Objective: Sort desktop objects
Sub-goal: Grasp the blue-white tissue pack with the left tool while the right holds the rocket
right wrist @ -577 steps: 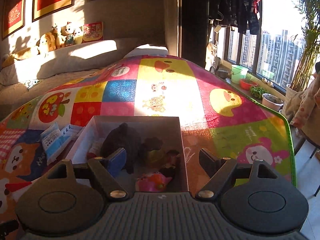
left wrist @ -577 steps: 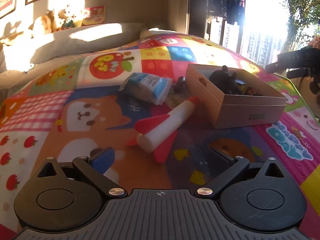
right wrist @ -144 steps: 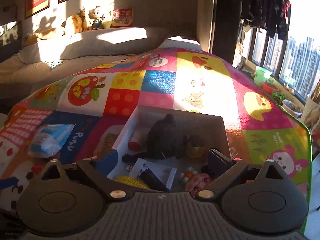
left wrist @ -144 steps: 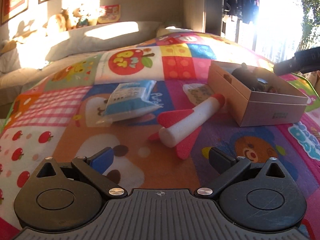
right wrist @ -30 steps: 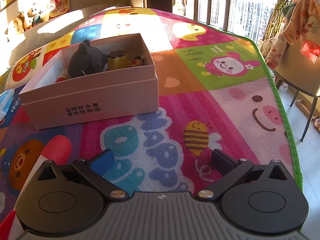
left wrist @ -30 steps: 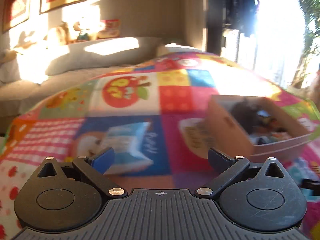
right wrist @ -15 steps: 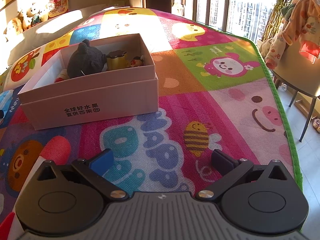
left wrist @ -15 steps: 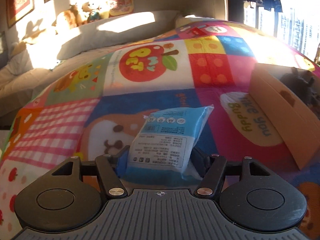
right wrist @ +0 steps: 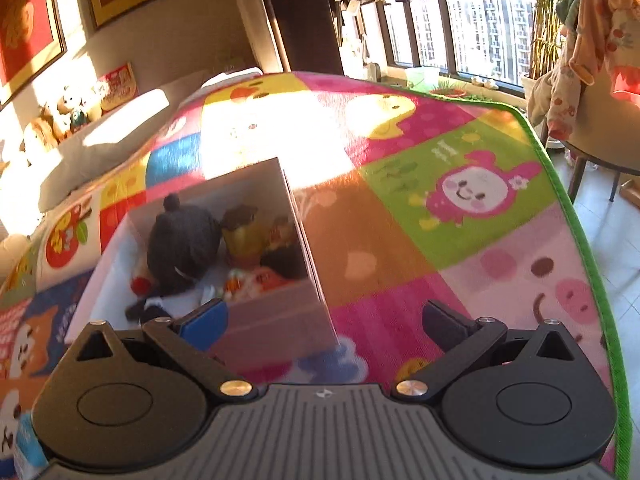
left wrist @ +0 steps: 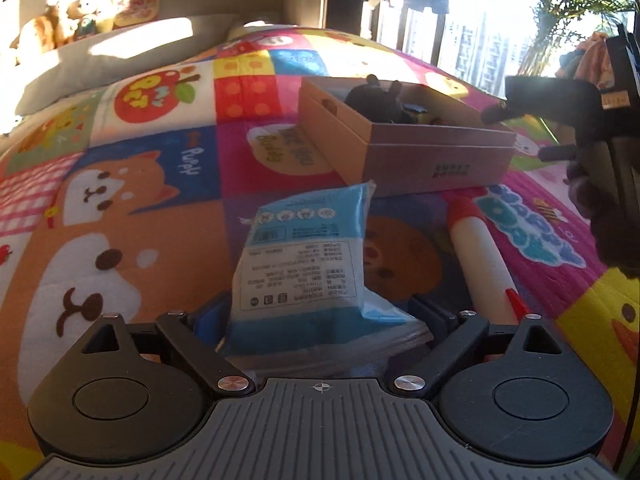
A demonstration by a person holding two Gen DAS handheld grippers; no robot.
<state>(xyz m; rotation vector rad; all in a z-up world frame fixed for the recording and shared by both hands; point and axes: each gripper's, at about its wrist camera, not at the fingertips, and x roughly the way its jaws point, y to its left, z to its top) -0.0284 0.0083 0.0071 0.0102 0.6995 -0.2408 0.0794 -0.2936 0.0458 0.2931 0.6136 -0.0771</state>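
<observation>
From the left wrist, the left gripper point(left wrist: 320, 316) has just been opening, its jaws now spread with the blue-and-white plastic tissue pack point(left wrist: 308, 264) standing between them, whether still pinched I cannot tell. The open brown cardboard box point(left wrist: 404, 148) sits beyond on the colourful cartoon play mat point(left wrist: 120, 208).

From the right wrist, the right gripper point(right wrist: 320, 320) gapes wide and empty above the box's near corner.
</observation>
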